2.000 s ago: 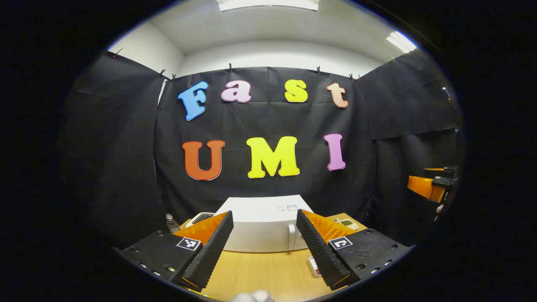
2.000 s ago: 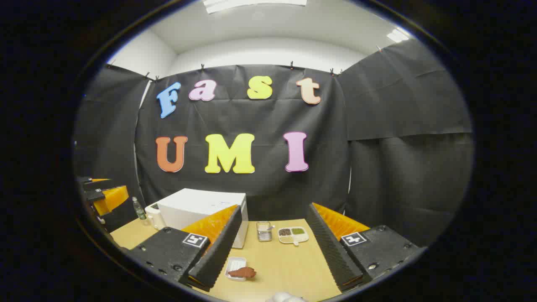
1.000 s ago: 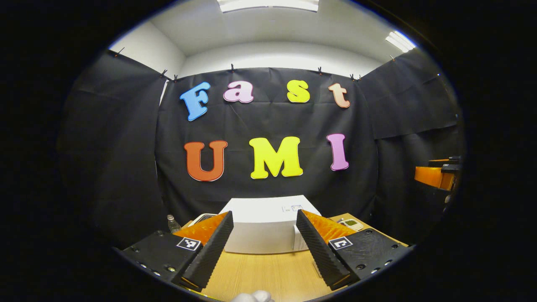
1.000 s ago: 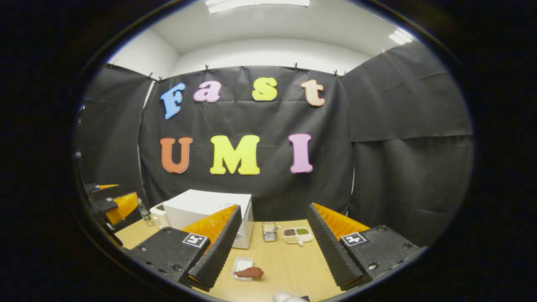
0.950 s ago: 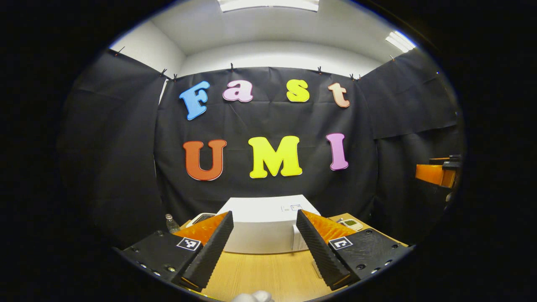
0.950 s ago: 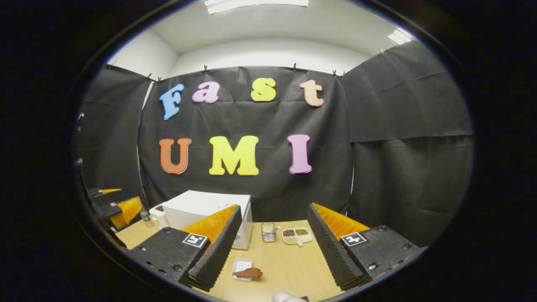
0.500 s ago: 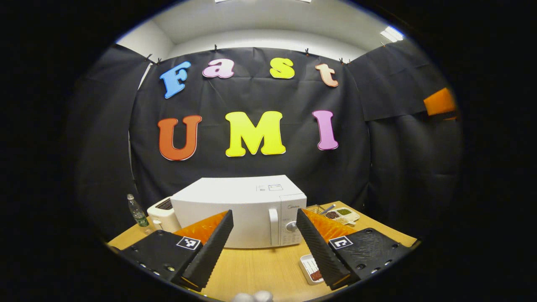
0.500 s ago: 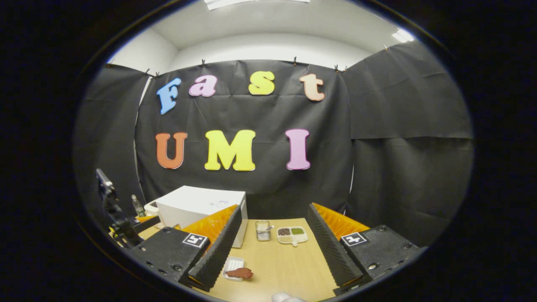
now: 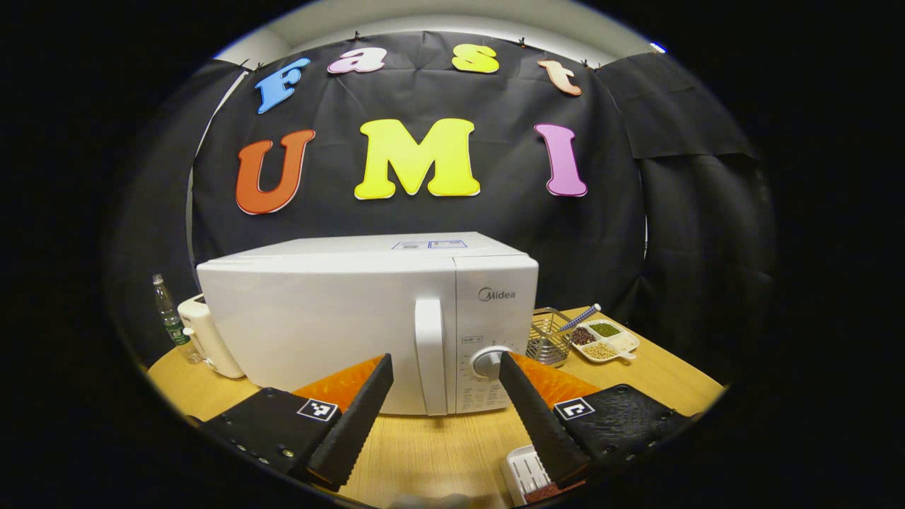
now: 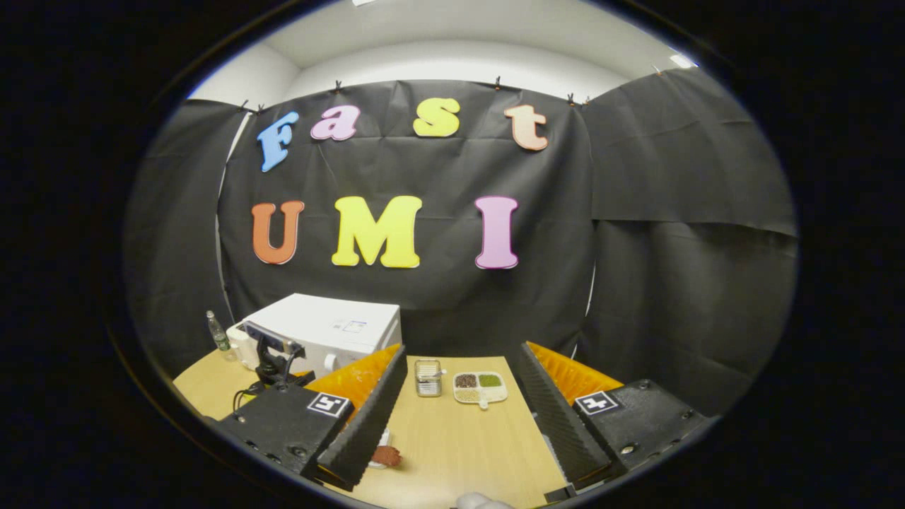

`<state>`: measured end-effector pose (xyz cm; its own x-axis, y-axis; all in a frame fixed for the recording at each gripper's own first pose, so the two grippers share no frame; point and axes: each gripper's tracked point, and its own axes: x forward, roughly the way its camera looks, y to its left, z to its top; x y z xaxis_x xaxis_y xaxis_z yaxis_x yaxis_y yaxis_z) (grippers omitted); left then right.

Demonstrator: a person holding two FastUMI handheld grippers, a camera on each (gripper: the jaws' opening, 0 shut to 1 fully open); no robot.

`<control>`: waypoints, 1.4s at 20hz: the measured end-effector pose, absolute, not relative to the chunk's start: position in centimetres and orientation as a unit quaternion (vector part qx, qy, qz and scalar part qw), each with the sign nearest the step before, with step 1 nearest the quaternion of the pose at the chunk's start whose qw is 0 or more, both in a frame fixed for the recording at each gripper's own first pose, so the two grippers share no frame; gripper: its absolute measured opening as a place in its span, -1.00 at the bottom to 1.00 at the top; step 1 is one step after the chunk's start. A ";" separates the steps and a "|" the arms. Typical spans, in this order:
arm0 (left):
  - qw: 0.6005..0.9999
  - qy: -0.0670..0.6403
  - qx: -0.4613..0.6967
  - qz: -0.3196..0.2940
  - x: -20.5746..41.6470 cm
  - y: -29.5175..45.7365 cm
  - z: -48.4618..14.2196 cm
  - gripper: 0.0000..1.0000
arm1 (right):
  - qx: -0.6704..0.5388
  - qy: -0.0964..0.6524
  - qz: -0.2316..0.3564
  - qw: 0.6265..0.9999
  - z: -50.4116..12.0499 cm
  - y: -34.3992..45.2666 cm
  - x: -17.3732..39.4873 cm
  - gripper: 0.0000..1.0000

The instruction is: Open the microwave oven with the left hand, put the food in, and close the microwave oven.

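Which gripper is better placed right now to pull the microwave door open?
Left. The left gripper, jaws open, faces the microwave with the door handle between its fingers. The right gripper points at bare table beside it.

A wooden table (image 9: 438,452) carries the microwave oven (image 9: 353,311), bottle (image 9: 164,311) and divided dish (image 9: 606,341).

We hold the left gripper (image 9: 442,424) level and facing forward, its jaws spread wide with nothing between the fingers (image 9: 351,424). Our right gripper (image 10: 459,417) sits level too, jaws equally parted and unloaded. The left gripper (image 10: 272,357) also appears off beyond the right gripper's left finger.
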<state>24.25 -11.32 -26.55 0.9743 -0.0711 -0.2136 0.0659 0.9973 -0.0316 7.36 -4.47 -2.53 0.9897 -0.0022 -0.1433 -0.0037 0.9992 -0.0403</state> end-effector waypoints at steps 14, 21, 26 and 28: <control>0.992 0.124 -0.015 -0.023 27.9 -10.8 -28.5 -0.58 | -0.022 0.110 0.005 0.994 -5.3 -4.1 8.6 0.83; 0.991 0.129 -0.004 -0.024 27.4 -10.5 -28.5 -0.80 | -0.025 0.112 0.006 0.993 -5.3 -3.4 8.1 0.83; 0.990 0.133 -0.011 -0.042 27.3 -10.6 -28.8 -0.84 | -0.025 0.111 -0.002 0.994 -5.0 -3.5 7.6 0.83; 0.990 0.135 -0.006 -0.046 27.2 -10.6 -28.8 -0.84 | -0.021 0.107 -0.003 0.994 -4.7 -3.3 7.3 0.84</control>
<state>27.20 -10.58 -28.78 0.9593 -0.0938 -0.2664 0.0903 0.9956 -0.0253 7.31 -3.35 -4.72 0.9772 -0.0113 -0.2121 0.0025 0.9991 -0.0415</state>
